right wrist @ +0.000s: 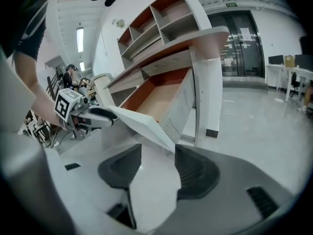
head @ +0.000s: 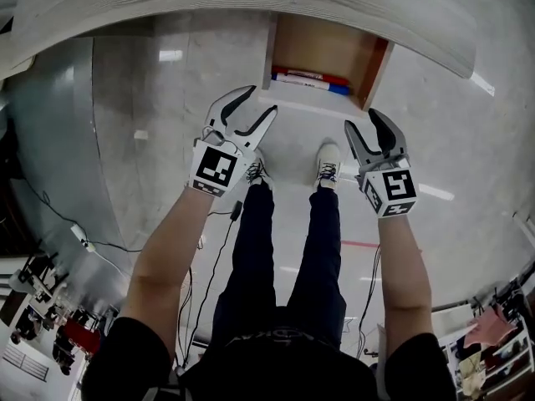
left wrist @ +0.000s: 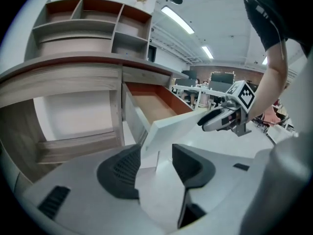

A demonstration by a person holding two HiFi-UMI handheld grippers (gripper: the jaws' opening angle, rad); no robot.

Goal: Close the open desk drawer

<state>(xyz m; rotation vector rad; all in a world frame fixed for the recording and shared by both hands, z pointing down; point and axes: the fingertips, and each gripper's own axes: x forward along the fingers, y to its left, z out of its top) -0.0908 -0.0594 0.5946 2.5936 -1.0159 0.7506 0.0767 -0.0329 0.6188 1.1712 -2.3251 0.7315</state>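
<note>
Pale desk (head: 251,7), open drawer (head: 324,50) (brown inside)

**Glossy grey floor, strip-lit office**

The polished floor (head: 125,115) mirrors the ceiling strip lights (left wrist: 178,19). In the head view a pale desk (head: 251,7) spans twelve o'clock and cables (head: 67,220) trail at eight. Its shelf unit (left wrist: 88,23) rises above; glass doors (right wrist: 239,43) stand at two o'clock.

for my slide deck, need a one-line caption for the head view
Fingers apart, the left gripper and right gripper hover before the open desk drawer.
</note>
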